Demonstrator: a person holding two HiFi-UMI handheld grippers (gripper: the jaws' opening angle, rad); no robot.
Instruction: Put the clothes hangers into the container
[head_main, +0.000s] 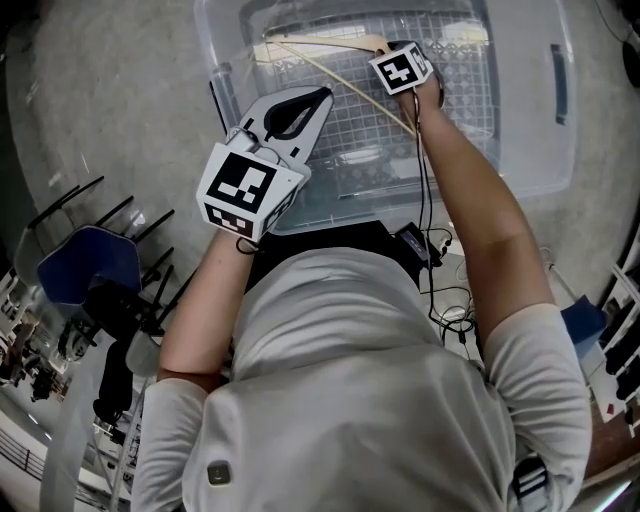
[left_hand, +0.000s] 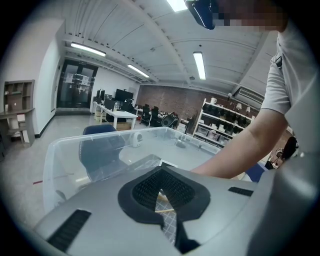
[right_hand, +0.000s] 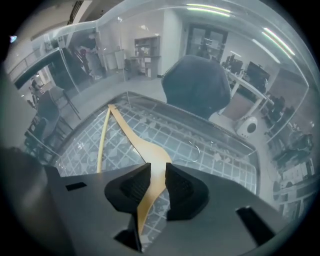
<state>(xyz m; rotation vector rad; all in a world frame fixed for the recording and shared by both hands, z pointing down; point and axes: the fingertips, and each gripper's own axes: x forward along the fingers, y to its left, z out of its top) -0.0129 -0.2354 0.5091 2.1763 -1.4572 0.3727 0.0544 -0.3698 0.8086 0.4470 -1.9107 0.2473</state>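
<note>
– One hanger (right_hand: 152, 159) is inside the container (head_main: 530, 150), as far as we see. Do we count that step as done?

– Not quite. Our right tool (right_hand: 157, 168) is clamped on one arm of it. The jaws stand narrow and the wood fills the gap between them. We judge it placed only once that grip opens and the tool lifts clear.

– Where does it lie?

– Low over the grid floor (right_hand: 225, 155). One end reaches toward the container's far-left corner, and the held arm sits nearer the far-right side. Whether it rests on the floor we cannot tell.

– And our left tool (left_hand: 160, 171)?

– Its tips are together on nothing, and it hovers at the container's near-left edge.

– Are more hangers waiting?

– None shows in any view, so we cannot say how many are left.

– What are we handling, then?

– The hanger is pale, smooth wood, flat and gently curved, broadening at the middle. A thin straight rod (right_hand: 101, 145) runs alongside, and a bent wire hook (right_hand: 196, 149) lies beside the middle. The container is clear, glossy, hard-looking plastic with rounded corners, and its floor is moulded into a lattice of small squares. Our pads (right_hand: 182, 187) are dark and finely ribbed, so we expect them to hold the slick wood well enough.
</note>
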